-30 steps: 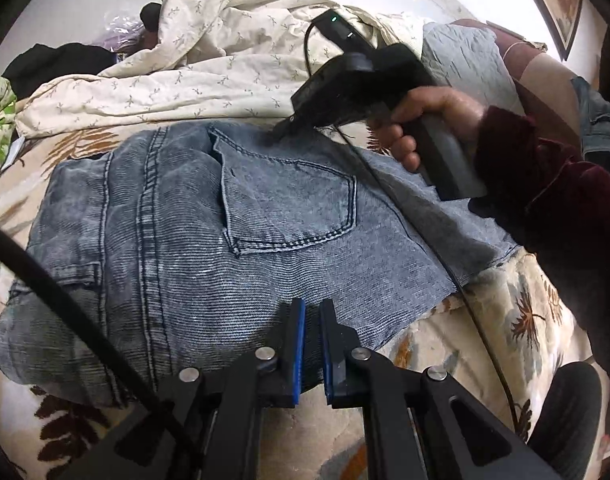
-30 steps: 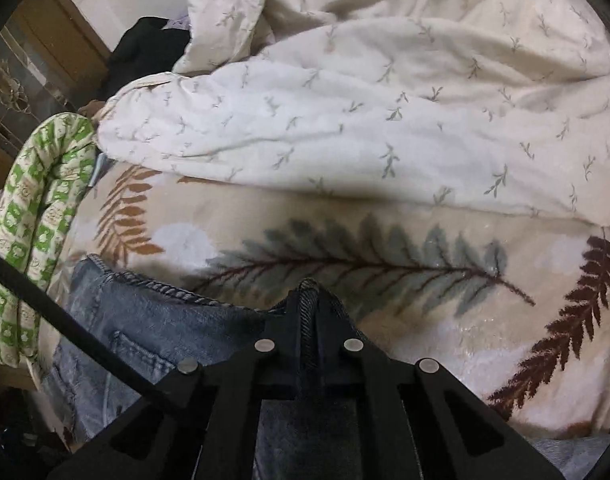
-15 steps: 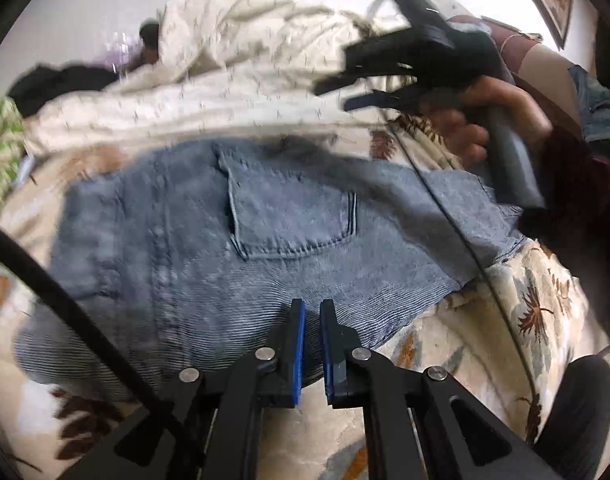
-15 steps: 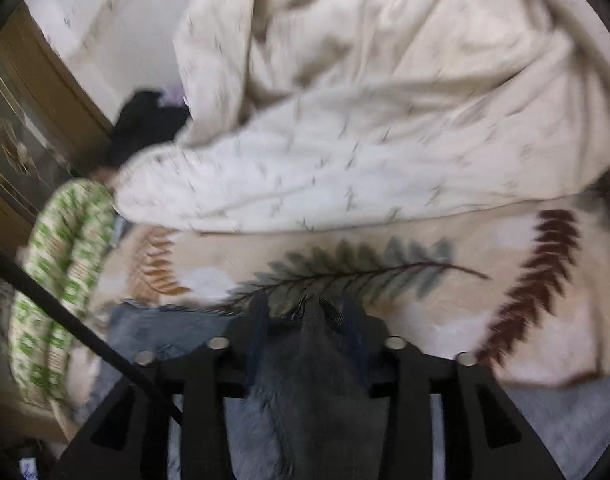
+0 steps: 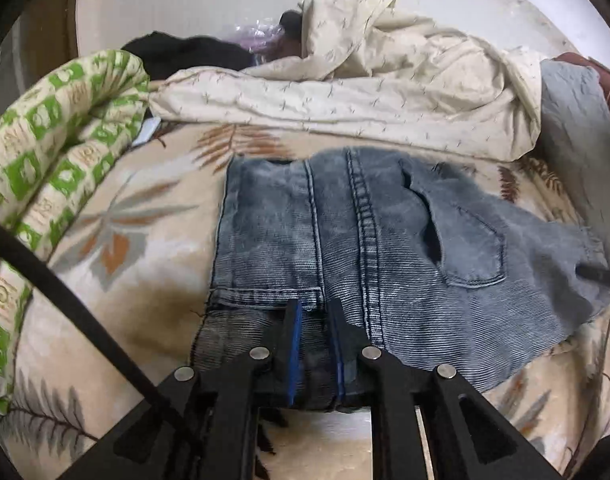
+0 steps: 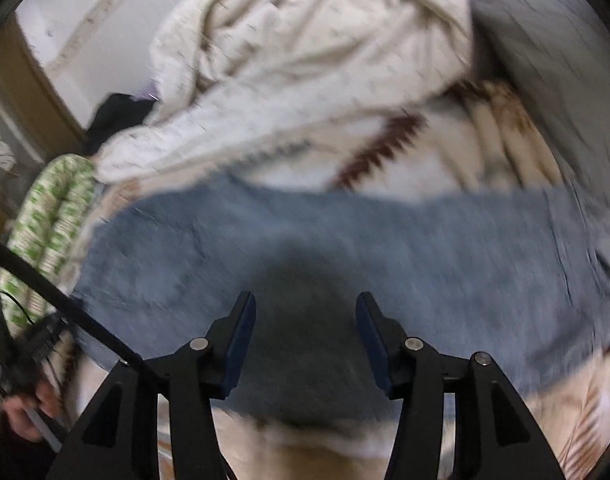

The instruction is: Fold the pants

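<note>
The folded blue jeans [image 5: 369, 256] lie flat on the leaf-patterned bedspread [image 5: 137, 256], back pocket up. My left gripper [image 5: 315, 312] is shut on the jeans' near edge, with denim pinched between its blue pads. In the blurred right wrist view the jeans [image 6: 385, 240] spread across the middle. My right gripper [image 6: 305, 308] is open and empty just above them, its shadow on the denim. The left gripper [image 6: 21, 356] and the hand holding it show at that view's left edge.
A rumpled cream duvet [image 5: 345, 96] lies behind the jeans. A green-and-white rolled quilt [image 5: 53, 152] lies along the left. Black clothing [image 5: 185, 52] sits at the back. A grey pillow [image 5: 573, 136] is at the right.
My right gripper opened, let go of the jeans' far edge and pulled back to the right, out of the left wrist view. The left wrist view swung left while its grip stayed.
</note>
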`<state>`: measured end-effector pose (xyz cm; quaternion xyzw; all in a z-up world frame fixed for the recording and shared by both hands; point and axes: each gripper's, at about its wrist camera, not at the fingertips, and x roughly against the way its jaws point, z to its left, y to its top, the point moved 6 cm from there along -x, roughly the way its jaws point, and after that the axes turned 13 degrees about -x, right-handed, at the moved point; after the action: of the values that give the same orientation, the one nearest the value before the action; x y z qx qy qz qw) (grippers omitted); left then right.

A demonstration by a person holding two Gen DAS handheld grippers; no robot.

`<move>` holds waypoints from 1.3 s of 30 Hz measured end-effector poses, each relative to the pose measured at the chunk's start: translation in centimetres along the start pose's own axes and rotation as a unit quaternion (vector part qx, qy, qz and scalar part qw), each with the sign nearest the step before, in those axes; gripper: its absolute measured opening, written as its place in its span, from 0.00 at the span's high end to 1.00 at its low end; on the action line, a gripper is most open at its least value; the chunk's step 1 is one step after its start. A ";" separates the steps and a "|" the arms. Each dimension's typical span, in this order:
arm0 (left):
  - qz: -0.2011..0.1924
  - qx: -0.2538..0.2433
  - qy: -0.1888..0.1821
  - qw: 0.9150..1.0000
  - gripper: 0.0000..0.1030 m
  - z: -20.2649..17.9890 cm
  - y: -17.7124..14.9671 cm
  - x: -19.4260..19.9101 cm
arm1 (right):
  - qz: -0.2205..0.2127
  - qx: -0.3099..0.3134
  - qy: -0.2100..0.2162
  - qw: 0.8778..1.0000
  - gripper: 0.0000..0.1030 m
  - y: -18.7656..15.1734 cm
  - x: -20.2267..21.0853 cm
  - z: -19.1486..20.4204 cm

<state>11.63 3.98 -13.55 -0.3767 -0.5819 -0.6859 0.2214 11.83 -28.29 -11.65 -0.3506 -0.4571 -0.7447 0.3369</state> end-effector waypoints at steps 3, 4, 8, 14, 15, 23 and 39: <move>0.005 -0.040 0.035 0.999 0.84 -0.9 0.1 -0.6 | 0.018 -0.017 -0.030 0.999 0.48 -2.2 -1.6 -1.9; 0.013 -0.046 0.041 0.998 0.84 -1.1 -0.1 -1.0 | 0.022 -0.019 -0.042 0.999 0.49 -3.0 -2.2 -2.4; 0.015 -0.057 0.051 0.997 0.82 -0.6 -0.3 -2.0 | 0.000 0.006 -0.052 0.999 0.48 -4.5 -3.1 -3.1; -0.018 -0.042 0.029 0.999 0.82 0.0 -0.8 -0.7 | -0.013 0.023 -0.036 0.999 0.47 -4.6 -1.9 -3.3; -0.026 -0.037 0.028 0.999 0.81 0.0 -0.7 0.0 | -0.017 0.011 -0.018 1.000 0.47 -4.2 -1.1 -3.4; -0.089 -0.105 -0.022 0.990 0.60 -7.5 4.7 5.8 | -0.156 -0.159 0.111 0.969 0.46 -0.8 10.4 -14.0; 0.033 -0.337 -0.199 0.919 0.44 -39.0 19.2 -2.5 | -0.134 -0.514 0.268 0.804 0.46 -1.5 7.9 -29.1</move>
<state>17.28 -38.26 -4.88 -0.5771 -0.3353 -0.7445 -0.0169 0.16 -55.89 -15.58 -0.1937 0.0583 -0.9727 0.1136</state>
